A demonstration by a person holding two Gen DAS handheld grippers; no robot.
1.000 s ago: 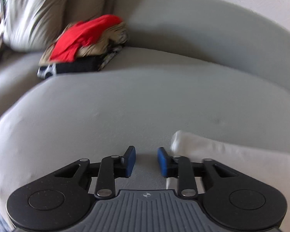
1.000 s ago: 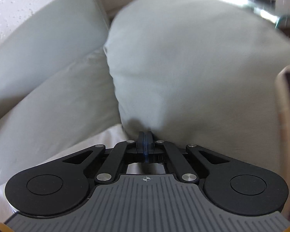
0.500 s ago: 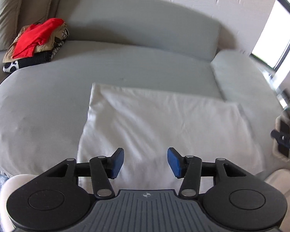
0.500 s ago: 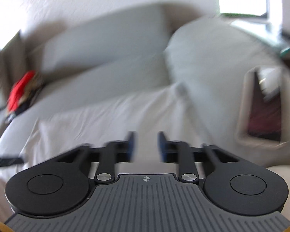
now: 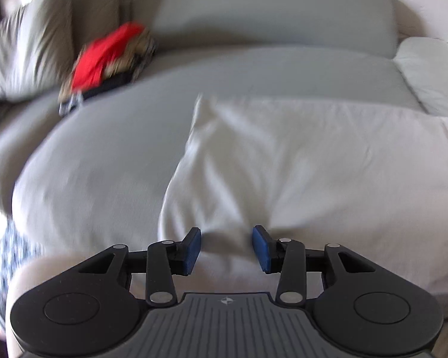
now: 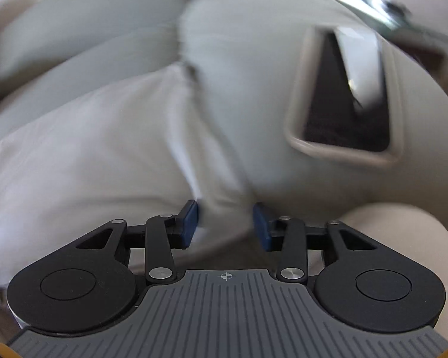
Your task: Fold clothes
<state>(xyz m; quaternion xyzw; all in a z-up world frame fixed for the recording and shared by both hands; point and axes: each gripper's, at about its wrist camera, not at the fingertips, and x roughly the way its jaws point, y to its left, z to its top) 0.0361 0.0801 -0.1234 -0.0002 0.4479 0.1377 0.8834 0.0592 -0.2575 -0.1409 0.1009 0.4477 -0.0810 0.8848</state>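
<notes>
Both grippers have pulled back from the far side of the sofa (image 5: 110, 161) to its near edge: a second ago the left wrist view showed only a corner of the white garment (image 5: 313, 161), and now that garment fills the right half of the seat, spread flat with its near hem draped over the front edge. Right gripper (image 6: 225, 223), pinched shut a second ago against the cushion (image 6: 254, 95), is opening its jaws, with a blurred fold of white cloth between the pads but not clamped. Left gripper (image 5: 227, 247) is easing its jaws inward slightly; they stand apart over the near hem, cloth between them, unpressed. So the last fold looks laid down and released, and a fresh grip at the near hem seems next. Both tools point steeply down at the seat. A folded pile, red on top (image 5: 104, 56), sits at the back left corner
</notes>
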